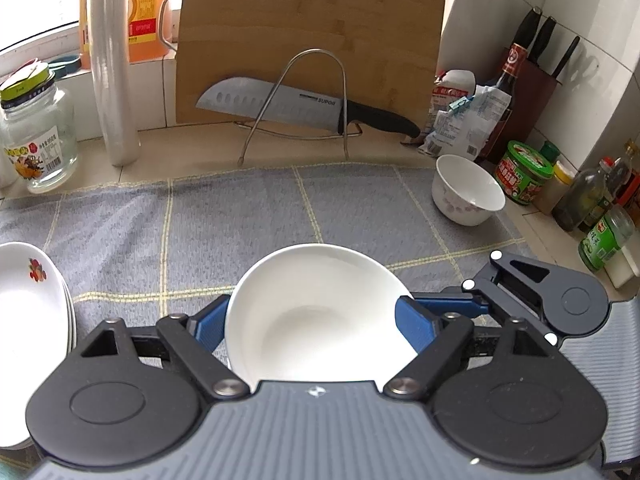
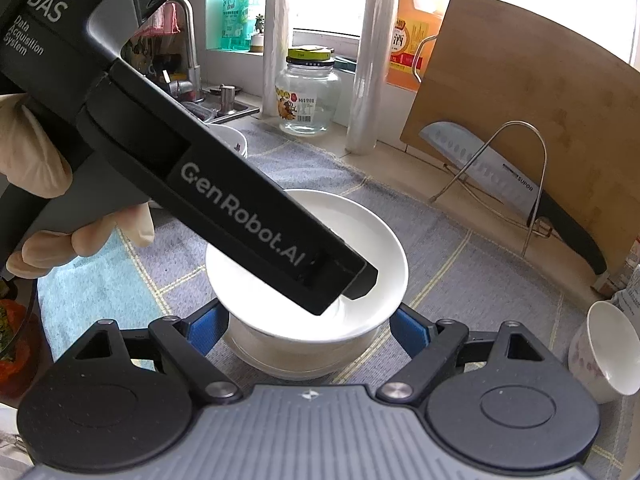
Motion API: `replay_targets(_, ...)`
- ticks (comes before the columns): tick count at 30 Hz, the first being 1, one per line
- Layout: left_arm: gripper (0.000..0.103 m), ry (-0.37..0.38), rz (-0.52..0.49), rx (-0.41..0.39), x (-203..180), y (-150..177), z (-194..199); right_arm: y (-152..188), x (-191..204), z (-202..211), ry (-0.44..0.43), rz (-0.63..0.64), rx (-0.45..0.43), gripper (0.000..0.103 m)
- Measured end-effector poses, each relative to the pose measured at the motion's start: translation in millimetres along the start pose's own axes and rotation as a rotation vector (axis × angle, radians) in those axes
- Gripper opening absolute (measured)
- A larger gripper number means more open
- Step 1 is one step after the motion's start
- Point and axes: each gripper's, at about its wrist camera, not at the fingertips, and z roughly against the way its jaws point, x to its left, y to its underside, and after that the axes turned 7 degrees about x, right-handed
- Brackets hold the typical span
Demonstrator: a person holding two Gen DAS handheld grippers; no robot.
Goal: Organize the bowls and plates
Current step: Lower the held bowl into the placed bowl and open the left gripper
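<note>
On the near middle of the grey checked cloth (image 1: pixel 200 232), the left gripper (image 1: pixel 316 316) pinches a plain white bowl (image 1: pixel 312 300), one blue pad pressed to each side of its rim. The bowl is empty and tilts slightly toward the camera.

In the right wrist view this bowl sits directly above a second white bowl (image 2: pixel 296 356), which stands on the cloth. Whether the two touch cannot be told. The right gripper (image 2: pixel 310 328) straddles that lower bowl, a blue pad just beside each flank. Whether the pads press on it or stand just clear I cannot tell. A gloved hand (image 2: pixel 40 184) at the left holds the left gripper's black handle, which crosses over the upper bowl.

At the far right corner of the cloth stands a small flowered bowl (image 1: pixel 468 190), upright and empty. At the near left edge lies a stack of plates (image 1: pixel 28 300) with a fruit print, nothing on the top one. On the counter at the far left is a clear glass jar (image 1: pixel 38 148) with a yellow-green lid, apparently empty. Against the far wall a cutting board (image 1: pixel 308 40) leans, with a knife (image 1: pixel 280 108) resting across a wire rack in front of it. Far right, a knife block (image 1: pixel 532 68) holds three dark-handled knives.
</note>
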Motion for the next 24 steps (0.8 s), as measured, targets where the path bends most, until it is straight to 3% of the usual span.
replay_targets(24, 0.088, 0.019, 0.009, 0.011, 6.8, 5.4, -9.6, 1.8, -0.2, -6.6, -0.018, -0.013, 0.029, 0.09)
